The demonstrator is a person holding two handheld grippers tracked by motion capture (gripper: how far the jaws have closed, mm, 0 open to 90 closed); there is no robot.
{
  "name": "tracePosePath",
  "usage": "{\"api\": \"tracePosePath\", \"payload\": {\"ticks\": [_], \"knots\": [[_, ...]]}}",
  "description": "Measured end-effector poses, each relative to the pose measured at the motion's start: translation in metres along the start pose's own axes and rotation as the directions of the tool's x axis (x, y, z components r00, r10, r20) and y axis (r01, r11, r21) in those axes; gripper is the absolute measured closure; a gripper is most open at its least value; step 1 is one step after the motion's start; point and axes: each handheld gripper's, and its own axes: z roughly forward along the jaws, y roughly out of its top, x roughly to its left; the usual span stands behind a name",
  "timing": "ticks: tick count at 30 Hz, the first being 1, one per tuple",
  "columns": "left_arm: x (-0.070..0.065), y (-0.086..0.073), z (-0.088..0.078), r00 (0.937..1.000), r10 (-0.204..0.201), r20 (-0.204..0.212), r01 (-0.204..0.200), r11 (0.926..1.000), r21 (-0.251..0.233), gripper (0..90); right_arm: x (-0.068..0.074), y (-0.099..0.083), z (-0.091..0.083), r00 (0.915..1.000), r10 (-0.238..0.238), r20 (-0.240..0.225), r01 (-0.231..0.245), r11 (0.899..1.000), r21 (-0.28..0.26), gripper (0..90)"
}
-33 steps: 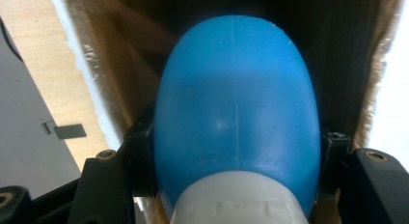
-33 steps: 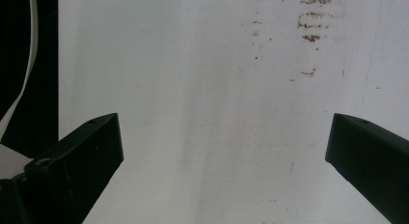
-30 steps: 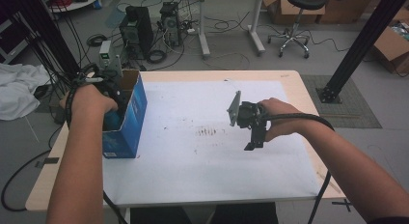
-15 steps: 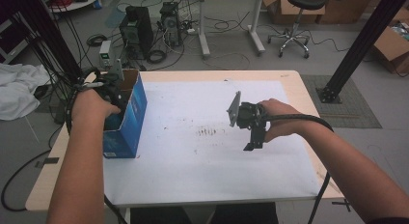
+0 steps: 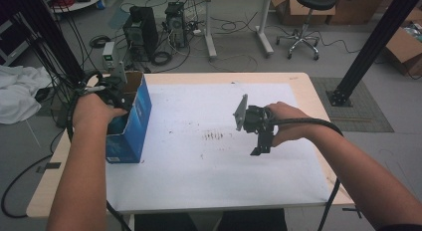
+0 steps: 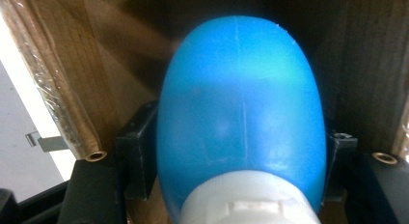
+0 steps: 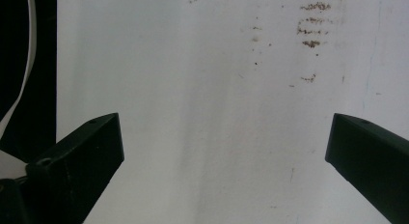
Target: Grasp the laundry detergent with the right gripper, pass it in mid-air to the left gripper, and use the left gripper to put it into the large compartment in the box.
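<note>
The left gripper point(image 5: 115, 94) reaches down into an open blue cardboard box point(image 5: 130, 126) that stands near the left edge of the bench point(image 5: 303, 81), with the person's left hand point(image 5: 92, 109) on top of it at the box's mouth. In the left gripper view a blue bottle point(image 6: 238, 113) with a white cap point(image 6: 246, 200) lies between the two black jaws, cap end toward the camera and rounded end pointing into the box, whose brown inner walls stand close on either side. The jaws have just been opening; they sit right against the bottle's sides, one at each flank, and the view does not make plain whether the pads press on it or have just come free, so the grip cannot be told for sure. The bottle is inside the box, hidden from the high view by the box wall and the hand. The right gripper point(image 5: 261, 150) is held above the white sheet point(image 5: 199, 176) that covers the bench, to the right of centre and well apart from the box, with the right hand point(image 5: 286, 124) behind it and the black cable point(image 5: 326, 125) trailing back along the forearm. Its jaws point down at the sheet and stand wide and released, with nothing between them; the right gripper view looks past them onto the sheet, where a patch of small brown marks point(image 7: 311, 26) lies.
</note>
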Motion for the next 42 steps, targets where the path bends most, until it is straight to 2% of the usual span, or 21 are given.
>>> {"api": "tracePosePath", "payload": {"ticks": [6,16,24,29,34,37,39,42], "knots": [[-0.001,-0.002,-0.007,0.9999,0.008,-0.011,-0.008,0.9998,-0.019,31.0,-0.001,0.001,0.001,1.0000,-0.002,-0.001,0.002,1.000,0.001,0.0],[-0.004,-0.005,-0.021,0.9995,0.025,-0.020,-0.026,0.9994,-0.022,29.7,-0.001,0.002,0.002,1.0000,-0.004,-0.004,0.004,1.000,-0.001,0.0],[-0.005,-0.008,-0.042,0.9985,0.027,-0.048,-0.030,0.9985,-0.046,24.6,-0.001,0.003,0.002,1.0000,-0.008,-0.001,0.008,1.000,-0.009,0.0],[-0.007,-0.012,-0.055,0.9979,0.048,-0.042,-0.051,0.9964,-0.067,24.0,-0.001,0.003,0.002,1.0000,-0.008,0.000,0.008,1.000,-0.011,0.0],[-0.009,-0.014,-0.067,0.9982,0.052,-0.032,-0.054,0.9956,-0.077,20.4,0.000,0.003,0.001,1.0000,-0.007,0.003,0.008,1.000,-0.010,0.0],[-0.011,-0.015,-0.073,0.9962,0.086,-0.006,-0.087,0.9926,-0.085,17.6,0.000,0.002,0.001,1.0000,-0.007,0.005,0.007,1.000,-0.011,0.0],[-0.012,-0.016,-0.076,0.9935,0.114,-0.007,-0.114,0.9905,-0.078,16.2,0.001,0.002,0.000,1.0000,-0.006,0.006,0.006,1.000,-0.012,0.0],[-0.014,-0.018,-0.083,0.9917,0.129,-0.004,-0.129,0.9871,-0.095,15.4,0.000,0.001,-0.001,1.0000,-0.001,0.008,0.001,1.000,-0.014,0.0]]}}
